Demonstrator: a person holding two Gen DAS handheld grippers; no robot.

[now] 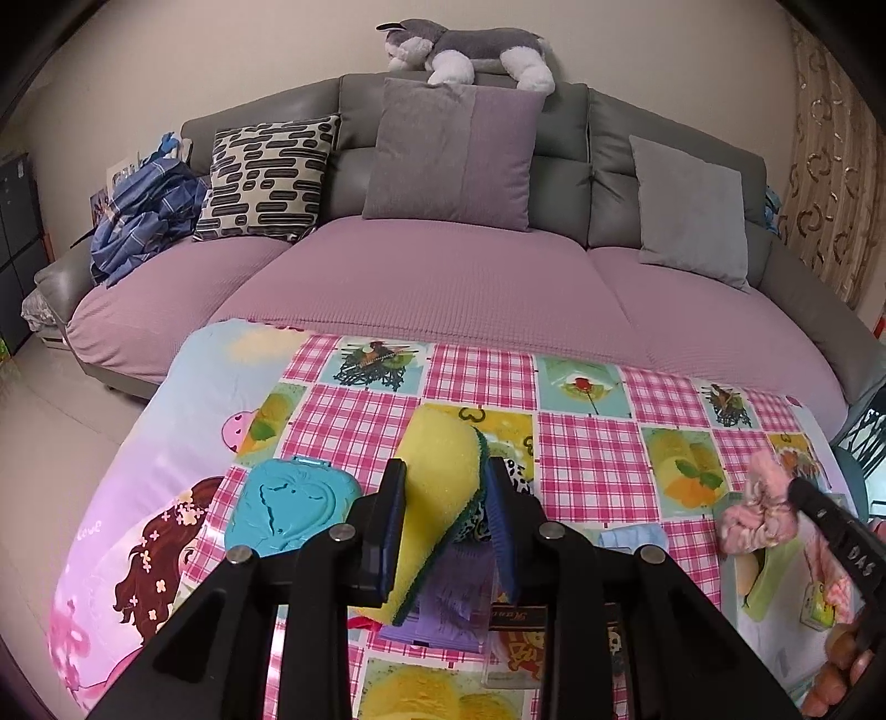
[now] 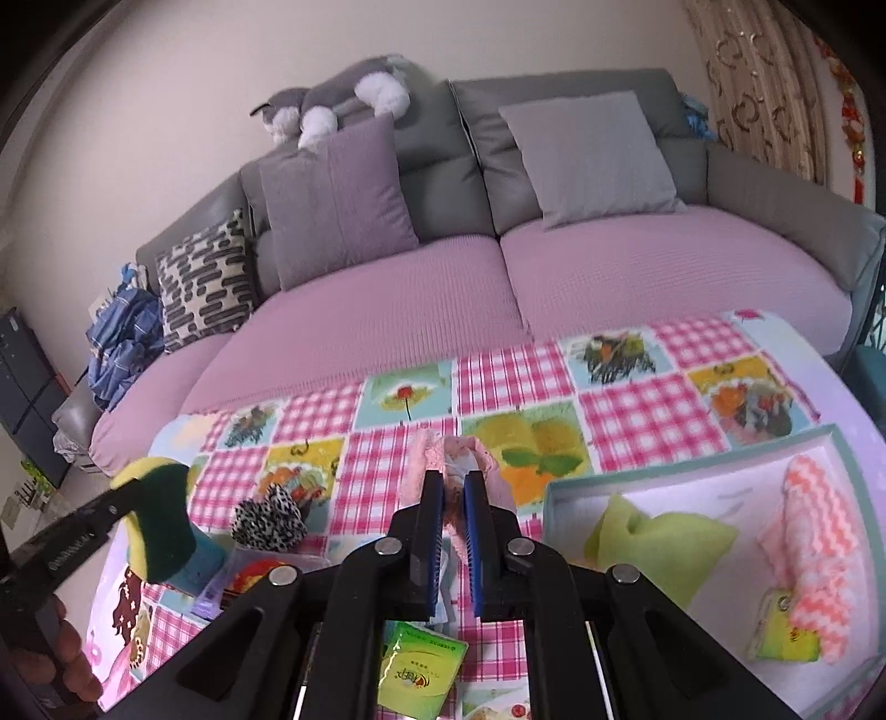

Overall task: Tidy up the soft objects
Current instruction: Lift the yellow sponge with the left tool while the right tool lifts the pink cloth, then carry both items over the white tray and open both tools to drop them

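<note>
My left gripper (image 1: pixel 446 473) is shut on a yellow sponge with a green scrub side (image 1: pixel 437 487) and holds it above the checked tablecloth (image 1: pixel 587 437); it also shows in the right wrist view (image 2: pixel 158 518). My right gripper (image 2: pixel 453 487) is shut on a pink fuzzy cloth (image 2: pixel 454 459), seen in the left wrist view (image 1: pixel 761 512) too. A pale box tray (image 2: pixel 559 487) at the right holds a green sponge (image 2: pixel 659 531), a pink zigzag cloth (image 2: pixel 814 531) and a small green packet (image 2: pixel 783 631). A leopard-print scrunchie (image 2: pixel 268 518) lies on the table.
A teal clamshell case (image 1: pixel 290 509) lies at the left. A green tissue packet (image 2: pixel 418 670) lies under my right gripper. Purple paper (image 1: pixel 443 609) and cards lie under the left one. Behind the table is a sofa (image 1: pixel 443 277) with cushions and a plush husky (image 1: pixel 465 47).
</note>
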